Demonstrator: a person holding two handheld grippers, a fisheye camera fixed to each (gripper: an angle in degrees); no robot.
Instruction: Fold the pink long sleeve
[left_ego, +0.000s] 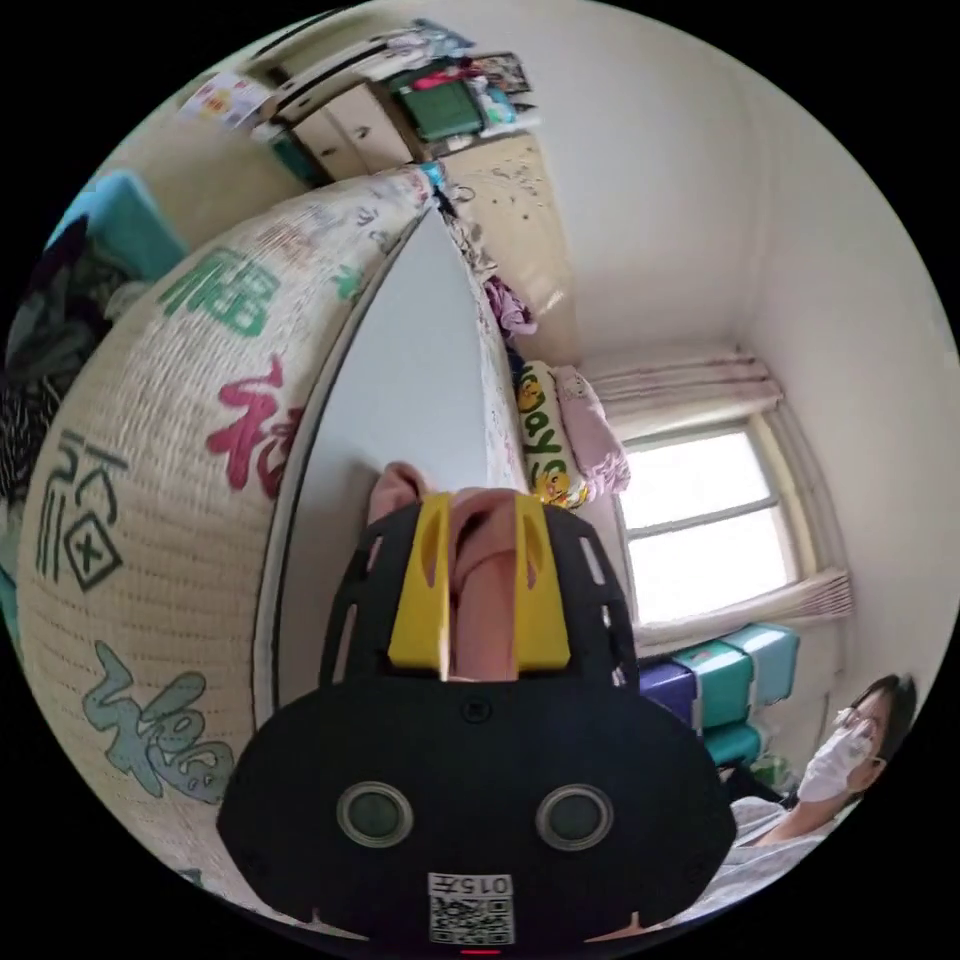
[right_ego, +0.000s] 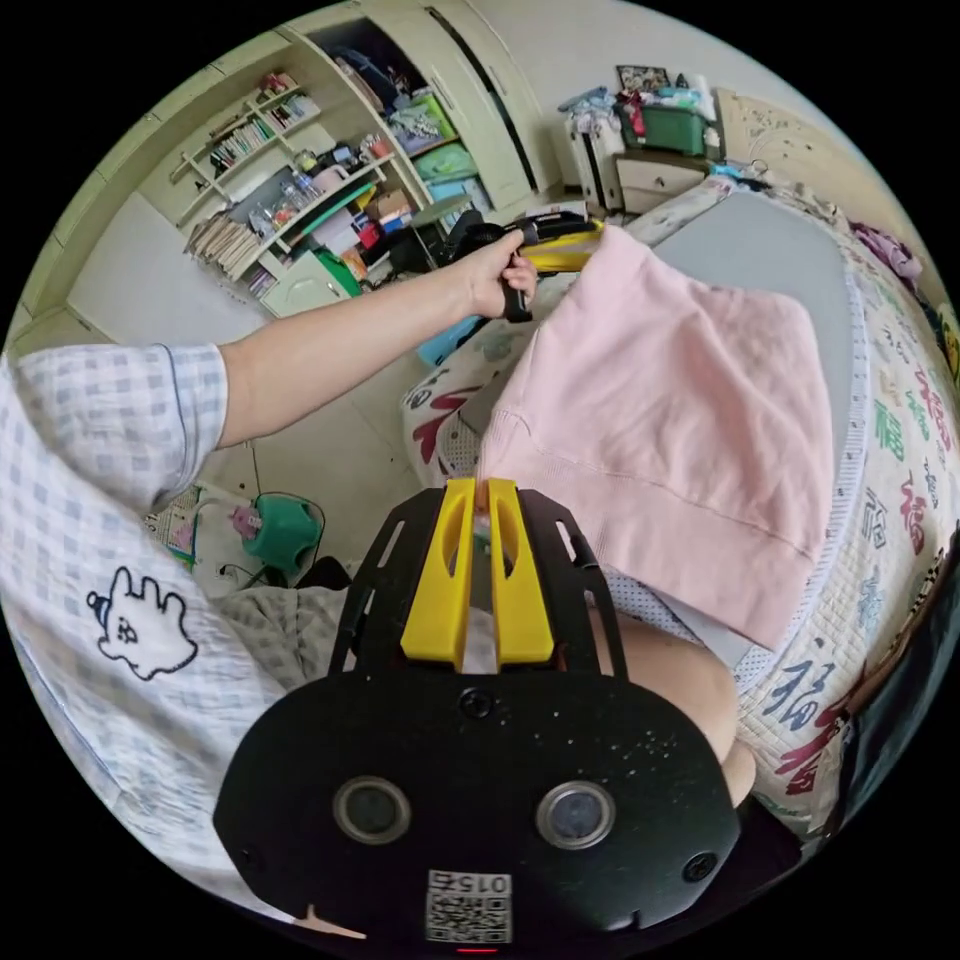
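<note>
Pink long sleeve (right_ego: 680, 420) hangs stretched over the bed (right_ego: 880, 420), both grippers' jaws clenched on its edge: left gripper (left_ego: 478, 590), right gripper (right_ego: 478, 560). Uneven lowering could skew the fold.

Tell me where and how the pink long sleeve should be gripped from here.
Probably keep the grips it has: the pink long sleeve hangs stretched between both grippers over the grey board. The right gripper pinches the ribbed hem corner, coming in edge-on; the left gripper clamps a bunched pink fold at the far corner. Corners and the thick hem band give firm edges, and the cloth spreads flat between them.
</note>
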